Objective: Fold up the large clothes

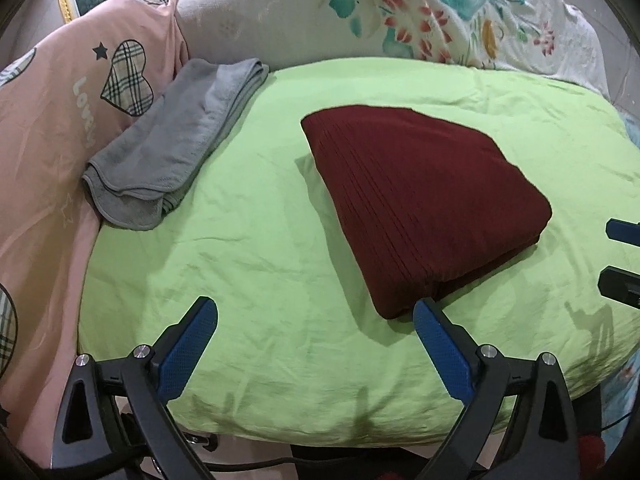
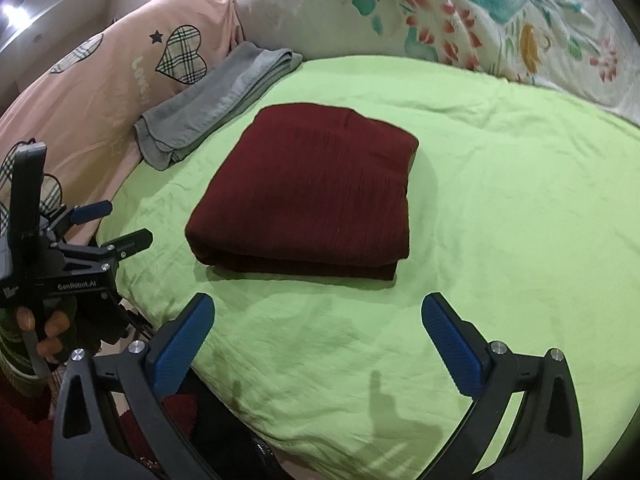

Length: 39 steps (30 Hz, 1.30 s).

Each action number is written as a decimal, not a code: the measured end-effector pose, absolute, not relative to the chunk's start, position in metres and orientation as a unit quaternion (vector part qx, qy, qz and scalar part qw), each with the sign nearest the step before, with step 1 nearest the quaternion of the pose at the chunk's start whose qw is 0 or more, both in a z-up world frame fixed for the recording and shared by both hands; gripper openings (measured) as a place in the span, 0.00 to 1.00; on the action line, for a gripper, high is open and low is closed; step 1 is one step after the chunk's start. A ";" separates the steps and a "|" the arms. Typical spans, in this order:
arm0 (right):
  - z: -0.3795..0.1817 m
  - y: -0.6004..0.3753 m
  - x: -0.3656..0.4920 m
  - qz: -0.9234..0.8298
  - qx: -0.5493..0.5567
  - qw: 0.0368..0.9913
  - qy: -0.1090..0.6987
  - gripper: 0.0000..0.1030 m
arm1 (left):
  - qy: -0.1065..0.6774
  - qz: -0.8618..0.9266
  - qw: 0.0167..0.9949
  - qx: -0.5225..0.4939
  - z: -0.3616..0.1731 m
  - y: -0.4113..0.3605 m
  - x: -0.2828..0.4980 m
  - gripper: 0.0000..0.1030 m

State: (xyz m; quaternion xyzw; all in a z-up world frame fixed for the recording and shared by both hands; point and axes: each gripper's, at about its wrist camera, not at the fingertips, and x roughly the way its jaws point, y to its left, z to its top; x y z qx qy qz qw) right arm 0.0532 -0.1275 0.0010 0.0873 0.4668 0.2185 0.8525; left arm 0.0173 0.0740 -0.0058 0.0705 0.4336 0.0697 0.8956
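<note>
A grey towel point(image 1: 176, 140) lies folded at the left edge of the green sheet point(image 1: 260, 240). The left gripper point(image 1: 316, 320) hangs spread wide, empty. The dark red garment point(image 2: 308, 188) sits folded mid-sheet (a tidy stack). The right gripper point(image 2: 318, 316) gapes, released, holding nothing.

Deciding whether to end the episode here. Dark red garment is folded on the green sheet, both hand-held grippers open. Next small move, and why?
Probably just back both off and stop. The dark red garment lies in a neat stacked rectangle on the green sheet, apart from the grey towel. The left hand-held gripper and right hand-held gripper are open, holding nothing. No loose edge shows.
</note>
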 end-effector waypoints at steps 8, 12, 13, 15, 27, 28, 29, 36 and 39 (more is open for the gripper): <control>-0.016 -0.123 0.067 0.215 0.105 0.843 0.481 1.00 | 0.436 0.066 0.895 0.062 -0.011 0.071 0.030 0.96; -0.020 -0.122 0.073 0.211 0.107 0.842 0.486 1.00 | 0.441 0.065 0.893 0.062 -0.013 0.069 0.038 0.96; -0.021 -0.123 0.075 0.211 0.107 0.841 0.486 1.00 | 0.441 0.065 0.893 0.062 -0.013 0.068 0.040 0.96; -0.022 -0.122 0.079 0.211 0.104 0.841 0.487 1.00 | 0.443 0.064 0.892 0.063 -0.014 0.066 0.043 0.96; -0.016 -0.117 0.094 0.220 0.092 0.843 0.483 1.00 | 0.438 0.056 0.895 0.065 -0.007 0.059 0.047 0.96; -0.015 -0.117 0.096 0.222 0.091 0.843 0.482 1.00 | 0.437 0.056 0.895 0.065 -0.006 0.058 0.046 0.96; -0.014 -0.117 0.097 0.222 0.089 0.843 0.481 1.00 | 0.436 0.057 0.896 0.066 -0.005 0.058 0.046 0.96; -0.011 -0.118 0.104 0.221 0.086 0.844 0.481 1.00 | 0.431 0.056 0.899 0.057 0.001 0.062 0.050 0.96; -0.012 -0.117 0.104 0.220 0.085 0.844 0.481 1.00 | 0.430 0.056 0.899 0.058 0.002 0.061 0.049 0.96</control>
